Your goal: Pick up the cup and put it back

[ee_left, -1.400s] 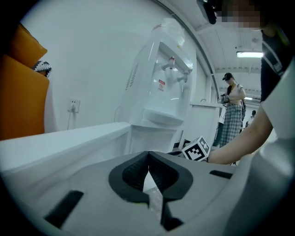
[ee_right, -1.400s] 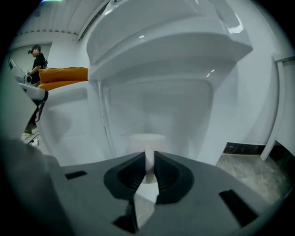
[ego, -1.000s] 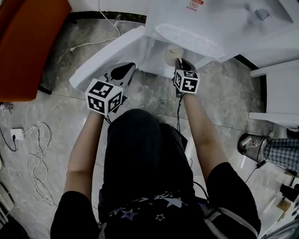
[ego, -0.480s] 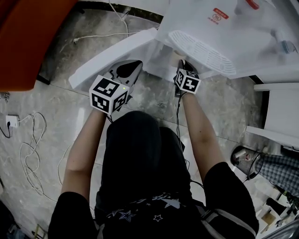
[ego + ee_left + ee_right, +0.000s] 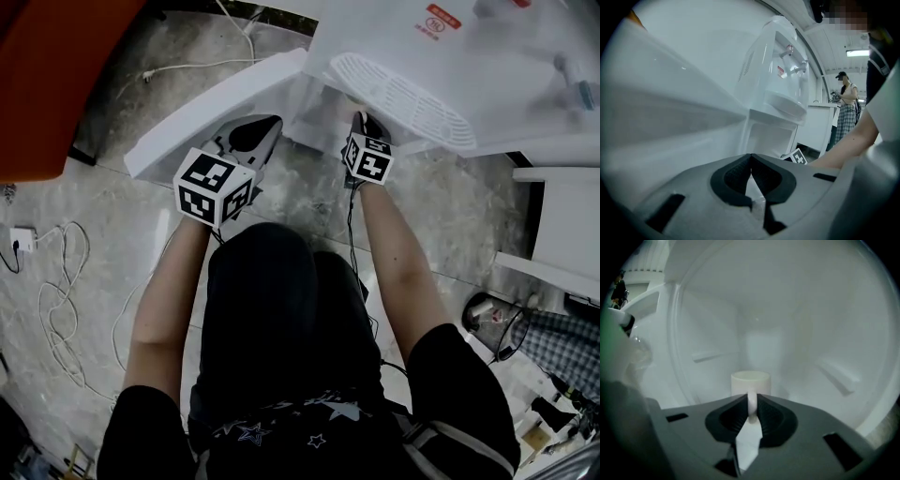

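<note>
- The cup (image 5: 750,382) is cream-white, smooth and only faintly shiny, like glazed pottery.
- The right gripper (image 5: 752,401) and the left gripper (image 5: 751,157) have grey, matt, moulded plastic shells.
- Their pads (image 5: 772,420) are black, dull and finely ribbed, like rubber.
- The marker cube (image 5: 214,187) has flat, matt faces printed in black and white.
- The water dispenser (image 5: 403,37) is white, smooth plastic with a soft gloss. Its drip tray (image 5: 394,89) is slotted white plastic.
- The cabinet's inner walls (image 5: 787,310) are plain, smooth white plastic.
- The floor (image 5: 94,216) is grey, marbled stone or tile, polished and reflective.
- The cable (image 5: 56,309) has a smooth white sheath.
- The shorts (image 5: 272,328) are black, matt cloth.
</note>
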`<action>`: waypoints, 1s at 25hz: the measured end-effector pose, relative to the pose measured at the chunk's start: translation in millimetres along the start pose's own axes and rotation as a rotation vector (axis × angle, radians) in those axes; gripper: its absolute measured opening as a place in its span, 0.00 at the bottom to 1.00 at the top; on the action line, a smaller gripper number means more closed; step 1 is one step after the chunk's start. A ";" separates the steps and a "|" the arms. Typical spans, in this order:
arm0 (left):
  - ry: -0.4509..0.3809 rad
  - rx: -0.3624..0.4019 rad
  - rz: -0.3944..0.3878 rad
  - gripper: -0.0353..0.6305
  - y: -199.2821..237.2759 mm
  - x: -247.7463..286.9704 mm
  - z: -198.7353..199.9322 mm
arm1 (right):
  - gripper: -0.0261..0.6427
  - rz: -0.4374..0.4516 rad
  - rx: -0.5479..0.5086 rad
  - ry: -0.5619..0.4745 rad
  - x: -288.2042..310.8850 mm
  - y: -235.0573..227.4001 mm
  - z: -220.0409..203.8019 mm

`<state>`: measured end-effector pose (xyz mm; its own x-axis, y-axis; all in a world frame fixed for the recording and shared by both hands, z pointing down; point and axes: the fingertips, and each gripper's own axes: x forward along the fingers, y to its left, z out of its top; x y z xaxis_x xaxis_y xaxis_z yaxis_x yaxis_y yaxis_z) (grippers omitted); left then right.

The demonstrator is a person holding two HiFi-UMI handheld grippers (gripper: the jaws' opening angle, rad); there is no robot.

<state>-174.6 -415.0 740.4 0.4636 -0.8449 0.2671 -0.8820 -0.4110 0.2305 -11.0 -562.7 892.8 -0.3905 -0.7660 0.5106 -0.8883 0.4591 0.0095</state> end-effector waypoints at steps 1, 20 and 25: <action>0.000 0.000 0.000 0.07 -0.5 -0.3 -0.4 | 0.11 0.003 0.002 0.008 -0.7 0.2 -2.5; -0.020 0.075 -0.071 0.07 -23.7 -30.5 23.5 | 0.26 0.035 0.110 -0.016 -111.9 7.9 -20.9; -0.026 0.120 -0.093 0.07 -33.4 -27.1 37.1 | 0.26 0.012 0.071 -0.039 -122.3 1.2 -13.7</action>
<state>-160.8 -391.1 690.8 0.5425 -0.8093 0.2255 -0.8401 -0.5244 0.1389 39.1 -462.2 842.2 -0.4089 -0.7783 0.4766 -0.8979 0.4363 -0.0579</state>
